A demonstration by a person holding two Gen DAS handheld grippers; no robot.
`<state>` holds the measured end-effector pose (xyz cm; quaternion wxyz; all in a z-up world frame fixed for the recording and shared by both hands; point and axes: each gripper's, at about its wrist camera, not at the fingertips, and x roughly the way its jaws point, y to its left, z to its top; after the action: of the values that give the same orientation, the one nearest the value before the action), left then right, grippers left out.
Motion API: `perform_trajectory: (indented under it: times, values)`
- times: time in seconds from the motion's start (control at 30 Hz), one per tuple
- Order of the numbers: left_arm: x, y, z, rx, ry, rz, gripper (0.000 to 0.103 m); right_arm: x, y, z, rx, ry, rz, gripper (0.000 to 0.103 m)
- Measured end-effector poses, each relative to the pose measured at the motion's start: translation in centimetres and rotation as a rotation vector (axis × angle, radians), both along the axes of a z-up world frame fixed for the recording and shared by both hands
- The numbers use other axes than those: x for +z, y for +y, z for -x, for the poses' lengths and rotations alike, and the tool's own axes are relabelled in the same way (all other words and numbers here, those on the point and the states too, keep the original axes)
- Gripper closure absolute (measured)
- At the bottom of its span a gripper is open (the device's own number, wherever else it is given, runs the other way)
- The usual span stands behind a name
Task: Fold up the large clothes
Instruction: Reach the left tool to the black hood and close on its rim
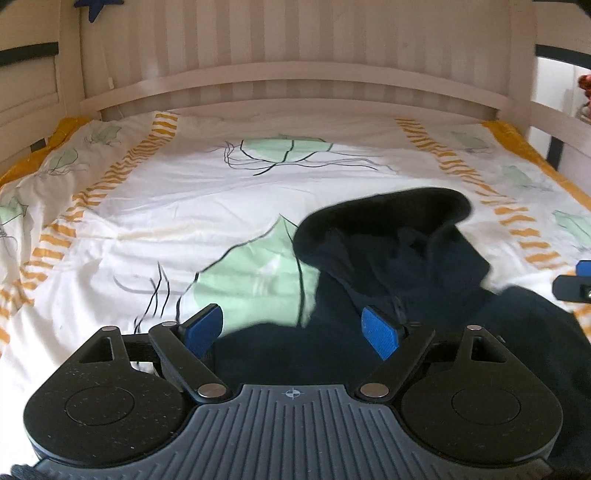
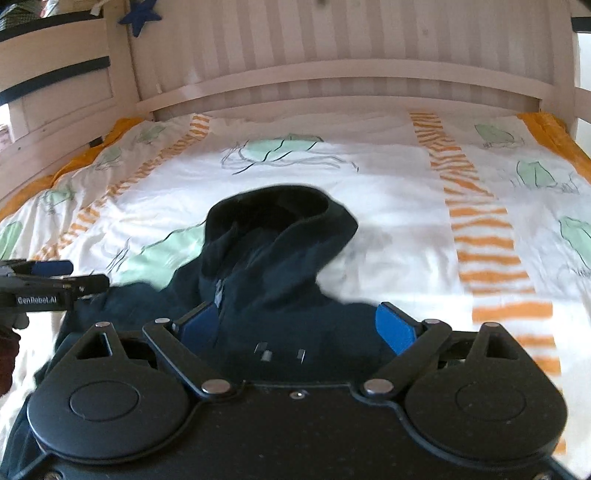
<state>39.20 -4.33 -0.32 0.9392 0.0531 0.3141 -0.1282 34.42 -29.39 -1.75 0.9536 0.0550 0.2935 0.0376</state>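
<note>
Bed: your whole workspace is the bedspread (image 1: 207, 206), white with green leaf prints and orange striped bands, mustard edging on both sides.
Headboard: pale slatted wood headboard (image 1: 295, 85) runs across the far end; side rails show on both edges.
Star: a dark blue star (image 2: 141, 16) hangs on the upper left post in your right view.
Garment: your dark navy hoodie (image 1: 399, 266) lies crumpled on the bedspread, near side, right of centre in the left view, centre in the right view. It looks bunched, not flat.
Hood: the hood (image 2: 280, 210) sits at the far end of the heap, opening facing up and away from you.
Zipper: small metal bits, probably zipper hardware (image 2: 266, 352), show on the fabric close to your right tool; too blurred to be sure.
Left gripper: your left gripper (image 1: 293, 334) has jaws spread wide, blue pads apart. Dark cloth lies below the gap, pads not pressing it. Nothing gripped.
Right gripper: your right gripper (image 2: 301, 328) is also spread wide, hanging above the body of the hoodie. Pads clear of the fabric as far as you can see; nothing held.
Spacing: each tool appears at the other view's edge, so you hold them side by side, near each other.
</note>
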Motion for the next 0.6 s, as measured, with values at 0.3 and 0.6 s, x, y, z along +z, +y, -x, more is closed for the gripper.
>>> perform_trajectory:
  times: [0.3,0.6]
  values:
    - [-2.6,-2.0,-8.1,0.016,0.013,-0.047,0.021,-0.9,-0.7,-8.8,-0.041,-0.003,-0.014,0.010]
    - [-5.0,-4.7,-12.4,0.002,0.015,-0.086,0.021,-3.0,0.0,-15.3,-0.073,0.014,0.017,0.034]
